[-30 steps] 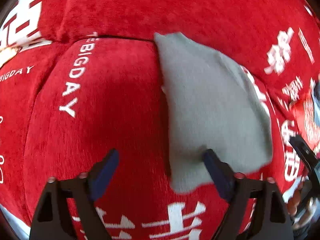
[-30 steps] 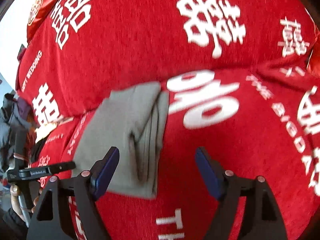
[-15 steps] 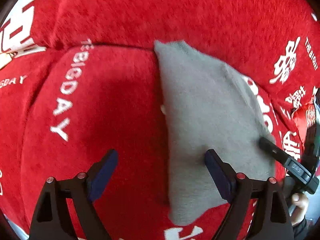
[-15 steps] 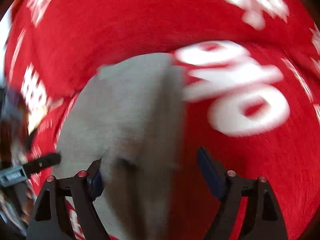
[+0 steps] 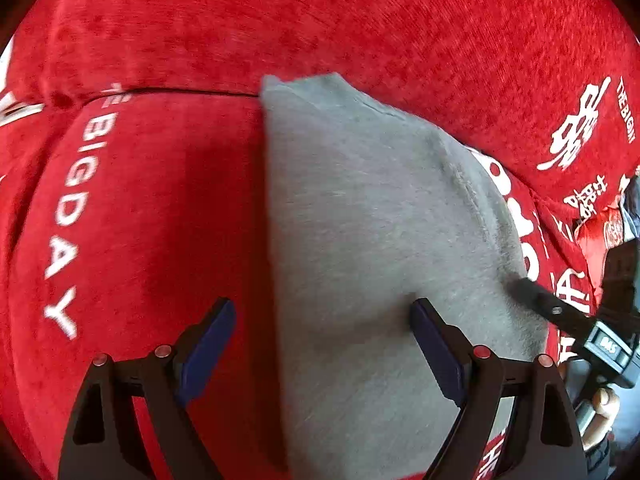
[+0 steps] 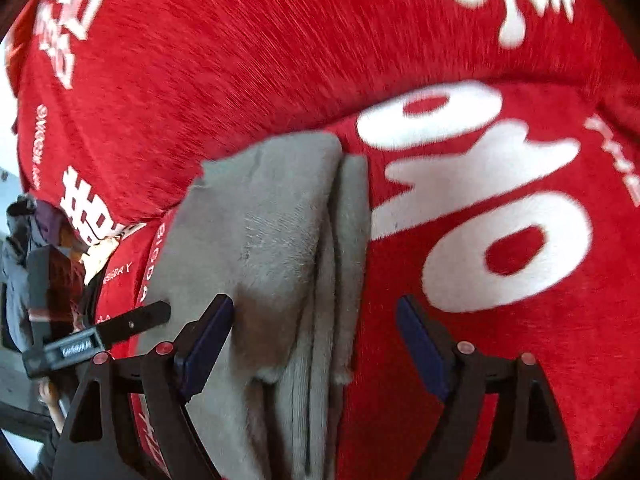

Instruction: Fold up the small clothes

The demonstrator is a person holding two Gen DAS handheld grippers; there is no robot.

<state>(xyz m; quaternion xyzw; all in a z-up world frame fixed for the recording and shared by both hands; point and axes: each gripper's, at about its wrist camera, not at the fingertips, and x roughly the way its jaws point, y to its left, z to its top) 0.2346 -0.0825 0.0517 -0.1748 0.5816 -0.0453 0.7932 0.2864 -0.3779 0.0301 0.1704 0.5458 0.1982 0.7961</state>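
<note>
Both grippers have closed in on the folded grey garment (image 5: 384,240) lying on the red sofa cover (image 5: 152,208). Left gripper (image 5: 322,336) and right gripper (image 6: 314,332) stand wide open, holding nothing. Only the right view shows the garment's stacked folded edges.

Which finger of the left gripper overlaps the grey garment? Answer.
Left gripper's right-hand finger, against the grey garment; its other finger shows against red sofa cover.
</note>
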